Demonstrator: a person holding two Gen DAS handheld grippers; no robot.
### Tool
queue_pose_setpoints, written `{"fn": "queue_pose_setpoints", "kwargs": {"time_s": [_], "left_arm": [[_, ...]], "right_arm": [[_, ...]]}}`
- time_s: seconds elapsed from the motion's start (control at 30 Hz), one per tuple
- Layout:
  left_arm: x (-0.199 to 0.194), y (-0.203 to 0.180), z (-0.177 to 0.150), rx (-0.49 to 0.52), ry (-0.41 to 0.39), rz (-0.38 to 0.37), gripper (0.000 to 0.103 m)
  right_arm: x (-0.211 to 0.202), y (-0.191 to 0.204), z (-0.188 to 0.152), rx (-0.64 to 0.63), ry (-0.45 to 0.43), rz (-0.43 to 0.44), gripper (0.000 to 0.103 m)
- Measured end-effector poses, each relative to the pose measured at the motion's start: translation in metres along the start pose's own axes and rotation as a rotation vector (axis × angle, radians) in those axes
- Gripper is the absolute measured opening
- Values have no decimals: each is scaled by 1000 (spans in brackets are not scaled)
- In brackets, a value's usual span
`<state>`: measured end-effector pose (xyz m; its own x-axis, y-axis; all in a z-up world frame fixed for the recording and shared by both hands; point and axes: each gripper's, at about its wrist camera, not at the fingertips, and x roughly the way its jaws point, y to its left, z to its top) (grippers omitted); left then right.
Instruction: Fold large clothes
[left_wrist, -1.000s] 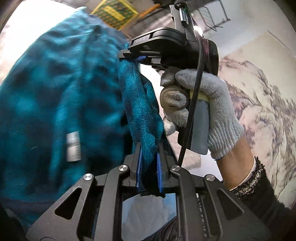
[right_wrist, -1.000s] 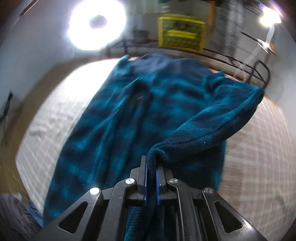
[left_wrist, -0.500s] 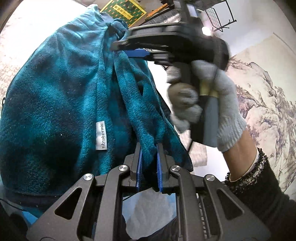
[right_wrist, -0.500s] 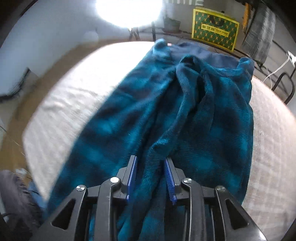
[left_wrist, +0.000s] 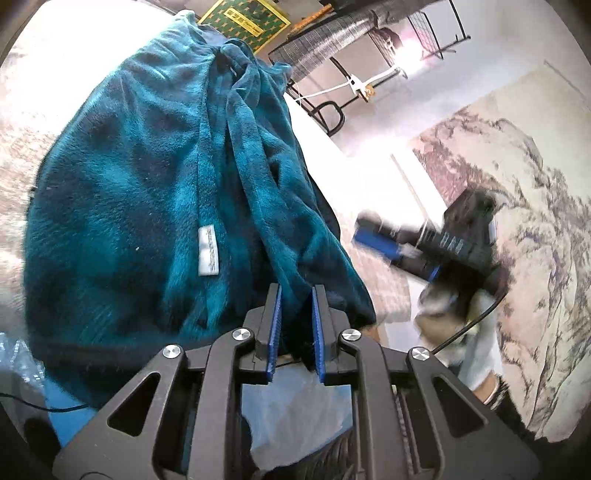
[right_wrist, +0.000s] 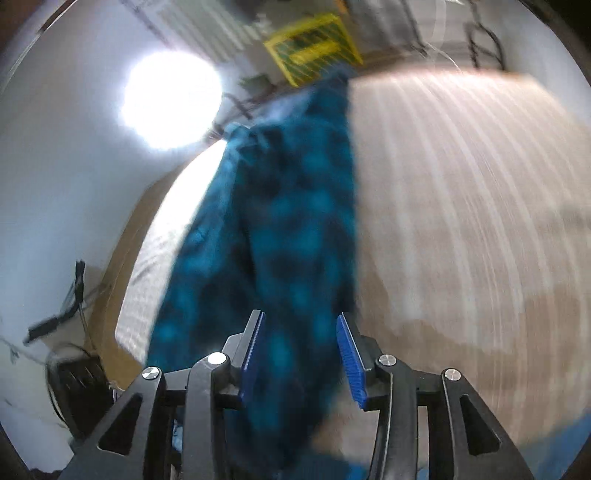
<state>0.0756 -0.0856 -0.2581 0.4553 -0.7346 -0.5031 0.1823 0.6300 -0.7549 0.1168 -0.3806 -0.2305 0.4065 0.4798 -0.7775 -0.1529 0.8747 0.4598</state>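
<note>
A large teal plaid fleece garment (left_wrist: 140, 192) with a white label (left_wrist: 208, 251) lies doubled over on the pale bed surface (left_wrist: 14, 155). My left gripper (left_wrist: 295, 314) is shut on a bunched edge of it. My right gripper (right_wrist: 301, 350) is open, its blue pads apart, with the garment (right_wrist: 291, 236) stretching away below and beyond it; the view is blurred. The right gripper also shows in the left wrist view (left_wrist: 424, 251), off to the right of the cloth, held by a gloved hand (left_wrist: 469, 325).
A yellow patterned box (left_wrist: 243, 18) and black wire racks (left_wrist: 369, 40) stand beyond the bed. A landscape wall hanging (left_wrist: 524, 229) fills the right. A bright ring lamp (right_wrist: 171, 99) glares at the far left. The striped bed cover (right_wrist: 461, 206) spreads to the right of the garment.
My right gripper has opened, let go of the garment's edge and swung away to the right. The released cloth has dropped onto the bed. My left gripper keeps its hold.
</note>
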Motion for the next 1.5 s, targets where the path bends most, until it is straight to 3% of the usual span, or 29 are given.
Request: {"fn": "queue_pose_setpoints", "kwargs": {"time_s": [0.07, 0.17, 0.27, 0.37, 0.5, 0.53, 0.57, 0.6, 0.63, 0.7, 0.77, 0.83, 0.9, 1.0, 1.1, 1.17, 1.33, 1.43, 1.5], "left_arm": [[-14, -7, -2, 38, -9, 14, 32], [-34, -16, -3, 75, -40, 40, 45], [-41, -22, 5, 89, -68, 67, 59], [-25, -24, 14, 110, -41, 135, 59], [11, -15, 16, 117, 53, 184, 59], [20, -13, 16, 129, 60, 209, 53], [26, -12, 16, 138, 66, 218, 37], [34, -10, 15, 152, 79, 221, 20], [40, -7, 14, 143, 98, 224, 8], [35, -6, 11, 106, 90, 193, 7], [22, -6, 10, 68, 71, 144, 6], [21, -2, 6, 98, 73, 175, 7], [32, 7, 4, 106, 112, 200, 7], [31, 1, 5, 161, 121, 219, 7], [14, -15, 9, 202, 129, 215, 10], [-7, -27, 18, 213, 119, 186, 11], [-44, -56, 71, 254, 62, 187, 24], [-58, -65, 122, 284, 24, 241, 27], [-60, -68, 157, 315, -19, 289, 46]], "right_arm": [[4, -24, -23, 78, 28, 56, 46], [11, -41, -40, 177, 50, 175, 48], [4, -38, -41, 162, 33, 232, 53], [2, -35, -39, 147, 31, 247, 56], [12, -24, -40, 114, 66, 242, 56], [16, -23, -39, 102, 77, 237, 55], [22, -20, -41, 85, 98, 226, 51], [28, -17, -42, 72, 119, 210, 42], [34, -13, -44, 53, 138, 194, 22], [32, -4, -44, 14, 131, 138, 12], [12, 7, -42, -26, 79, 136, 9], [-10, 15, -38, -70, 23, 142, 8], [-5, 23, -39, -136, 54, 78, 8], [27, 31, -52, -214, 160, -62, 12], [28, 32, -47, -211, 170, -54, 26], [10, 29, -31, -191, 105, 4, 37], [-38, 27, 7, -186, -28, 29, 39], [-52, 28, 42, -198, -84, 16, 46], [-55, 31, 68, -209, -124, 18, 52]]}}
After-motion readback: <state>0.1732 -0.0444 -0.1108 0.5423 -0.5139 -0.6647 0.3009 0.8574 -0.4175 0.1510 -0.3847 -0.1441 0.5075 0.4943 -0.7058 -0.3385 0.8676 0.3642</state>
